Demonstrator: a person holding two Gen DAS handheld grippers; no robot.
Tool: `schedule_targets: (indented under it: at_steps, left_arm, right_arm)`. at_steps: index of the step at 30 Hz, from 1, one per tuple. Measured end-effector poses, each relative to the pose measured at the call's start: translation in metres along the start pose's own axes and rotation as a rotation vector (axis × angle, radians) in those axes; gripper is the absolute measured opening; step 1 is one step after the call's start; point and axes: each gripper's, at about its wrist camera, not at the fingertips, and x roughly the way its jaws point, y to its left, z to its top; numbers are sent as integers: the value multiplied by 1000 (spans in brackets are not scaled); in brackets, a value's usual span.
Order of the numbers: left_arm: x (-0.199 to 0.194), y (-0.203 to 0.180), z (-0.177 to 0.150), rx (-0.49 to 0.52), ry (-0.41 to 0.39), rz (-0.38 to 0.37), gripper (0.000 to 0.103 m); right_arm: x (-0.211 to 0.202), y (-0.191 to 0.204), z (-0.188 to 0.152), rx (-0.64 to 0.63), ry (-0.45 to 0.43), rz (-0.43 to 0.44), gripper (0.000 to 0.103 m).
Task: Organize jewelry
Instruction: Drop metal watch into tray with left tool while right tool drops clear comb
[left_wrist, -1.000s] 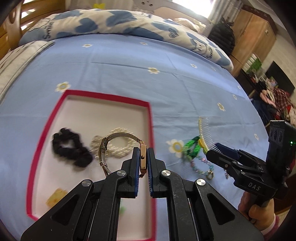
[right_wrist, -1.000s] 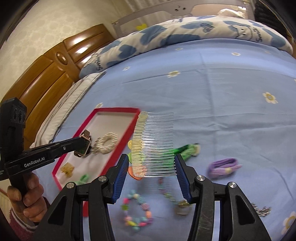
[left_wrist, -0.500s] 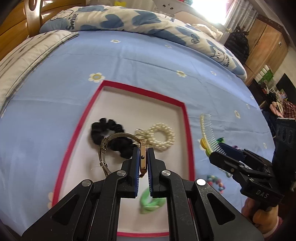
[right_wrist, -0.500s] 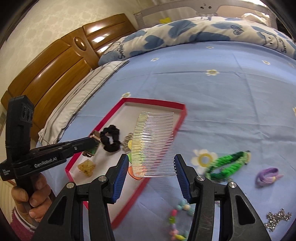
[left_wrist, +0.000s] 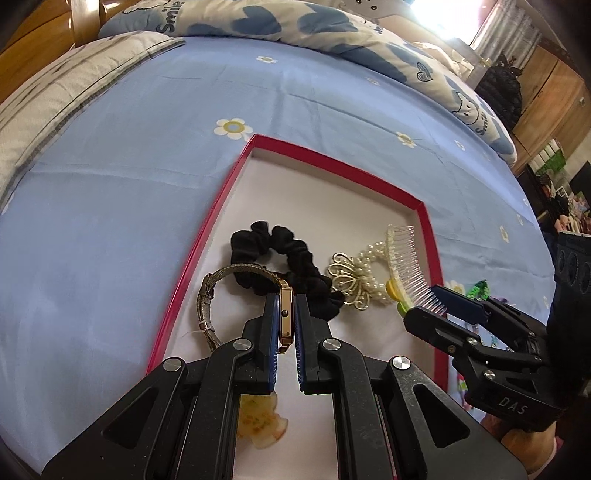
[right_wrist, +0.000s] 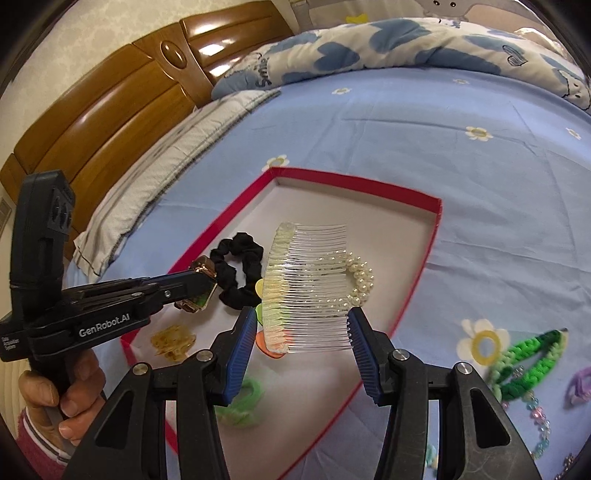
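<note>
My left gripper (left_wrist: 285, 314) is shut on a gold watch (left_wrist: 284, 310) by its case, the mesh band (left_wrist: 207, 295) looping to the left, above the red-rimmed white tray (left_wrist: 332, 162). My right gripper (right_wrist: 303, 332) is shut on a clear hair comb (right_wrist: 310, 291), held by its two ends over the tray (right_wrist: 432, 236). In the tray lie a black scrunchie (left_wrist: 280, 254), a pearl bracelet with a gold butterfly (left_wrist: 354, 273), a yellow clip (right_wrist: 173, 339) and a green hair tie (right_wrist: 240, 402). The left gripper (right_wrist: 199, 284) shows at the left of the right wrist view.
The tray lies on a blue flowered bedsheet (left_wrist: 147, 147). Right of the tray lie a green braided band (right_wrist: 532, 358), a beaded bracelet (right_wrist: 539, 417) and a purple tie (right_wrist: 580, 384). A folded quilt (right_wrist: 369, 48) and wooden headboard (right_wrist: 110, 110) are behind. A hand (right_wrist: 70, 398) holds the left gripper.
Both grippers have moved left over the tray, the watch and the comb still held. The comb, earlier above the sheet and tray rim, now hangs above the pearl bracelet.
</note>
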Motion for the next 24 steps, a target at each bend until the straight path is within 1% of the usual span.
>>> schedule_targets:
  at_steps: [8,16,18,22,24]
  left_arm:
    - [10,-1,1,0,10,5,7]
    - [13,1,3,-2,26,-9,7]
    - [14,1,3,-2,28,-9,8]
    - [14,0,3,-3,33,0,14]
    - [12,0,2,-1,33,-1,14]
  right_arm:
    - [18,-3,0,-6,44,-11,52]
    - [22,-2,1,-18,52,-10,53]
    - [22,-2,2,-18,53,-7,53]
    - [22,-3,3,-17,61,-1,53]
    - [22,-3,3,-14,63,2,53]
